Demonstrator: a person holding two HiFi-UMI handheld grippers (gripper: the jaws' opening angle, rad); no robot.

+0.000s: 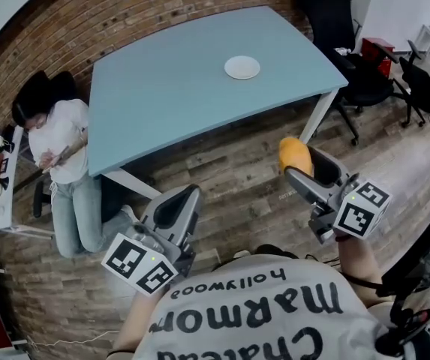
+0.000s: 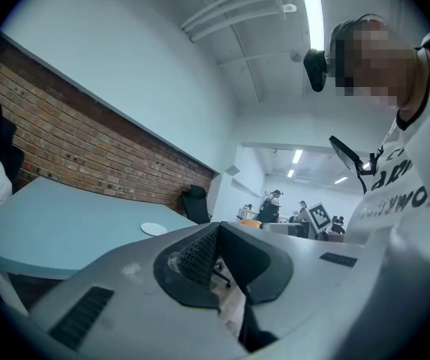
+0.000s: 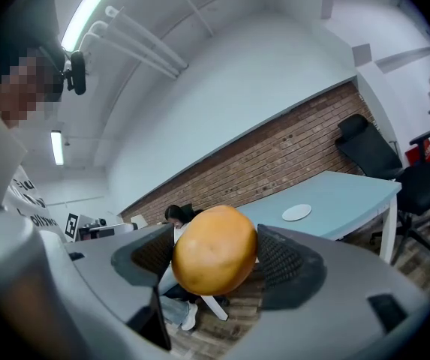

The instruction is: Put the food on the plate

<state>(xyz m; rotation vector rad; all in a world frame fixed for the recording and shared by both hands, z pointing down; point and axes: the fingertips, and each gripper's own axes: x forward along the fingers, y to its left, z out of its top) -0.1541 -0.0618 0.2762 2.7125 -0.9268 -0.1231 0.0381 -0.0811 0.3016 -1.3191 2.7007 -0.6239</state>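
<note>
Seated person (image 1: pixel 58 152) was at the bench's left end, against the brick wall (image 1: pixel 132 17), head bent over something in the hands.

Left tongs (image 1: pixel 187 198) were held over the wooden floor (image 1: pixel 230 167), short of the bench's near edge. They pointed roughly level toward the bench. The jaws were together, ribbed pad against the opposite jaw, with nothing between them. Its marker cube (image 1: pixel 140 265) sat at the rear, close to the wearer's shirt.

The bench (image 1: pixel 169 96) was pale blue on white legs, its top bare apart from one thing. A small white plate (image 1: pixel 242 67) lay toward the bench's right end, in from every edge, with nothing on it. The left gripper view showed the same plate as a thin disc well beyond the closed jaws.

Right tongs (image 1: pixel 299 165) were also over the floor, just outside the bench's near right corner and not above the top. The jaws were clamped on a round orange food piece (image 3: pixel 213 250), smooth-skinned and faintly dimpled, with a mesh pad pressing on each side. The food bulged above the jaw tips. It was well apart from the plate, clear of the bench and carried in the air. Its marker cube (image 1: pixel 362 208) sat behind the jaws.

Black office chairs (image 1: pixel 353 66) stood beyond the bench's right end.
</note>
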